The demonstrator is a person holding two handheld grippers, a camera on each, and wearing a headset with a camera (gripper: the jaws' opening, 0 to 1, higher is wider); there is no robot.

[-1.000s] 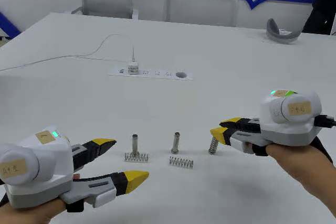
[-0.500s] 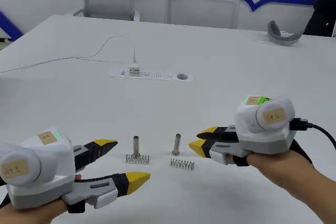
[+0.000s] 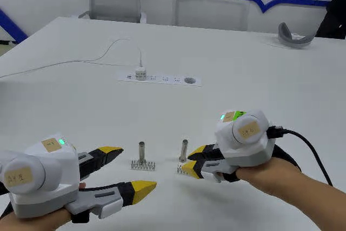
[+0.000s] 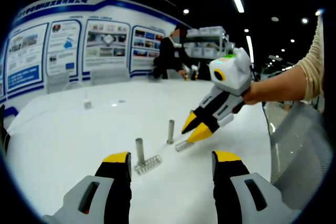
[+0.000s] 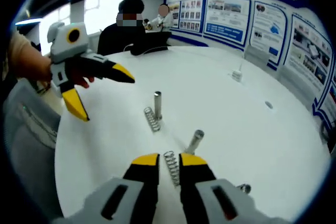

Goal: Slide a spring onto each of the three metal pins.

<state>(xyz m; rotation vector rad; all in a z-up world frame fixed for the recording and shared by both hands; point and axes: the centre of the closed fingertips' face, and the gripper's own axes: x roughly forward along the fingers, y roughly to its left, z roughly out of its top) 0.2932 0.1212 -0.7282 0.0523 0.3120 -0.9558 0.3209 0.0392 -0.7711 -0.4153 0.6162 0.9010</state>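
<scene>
While the right gripper sits low over the white tabletop, we've got its yellow-tipped jaws pulled in to a narrow gap but not closed, one on either side of the right spring. Whether they actually touch the coil, we honestly can't tell. That spring is a small silvery wire coil lying flat on its side, just in front of the foot of the right pin. The pin is a short grey metal rod standing upright on the tabletop.

Going by the head view, the left pin looks the same: short, grey, upright. The left spring is the same sort of little coil, lying on its side right at that pin's base. So both springs are on the tabletop, not on the pins.

Our left gripper is down at the near left with its jaws spread wide and nothing between them. Its tips point toward the left pin but stay clear of it.

Further back there's a white power strip with a white plug in it. A thin cable trails off to the left.
</scene>
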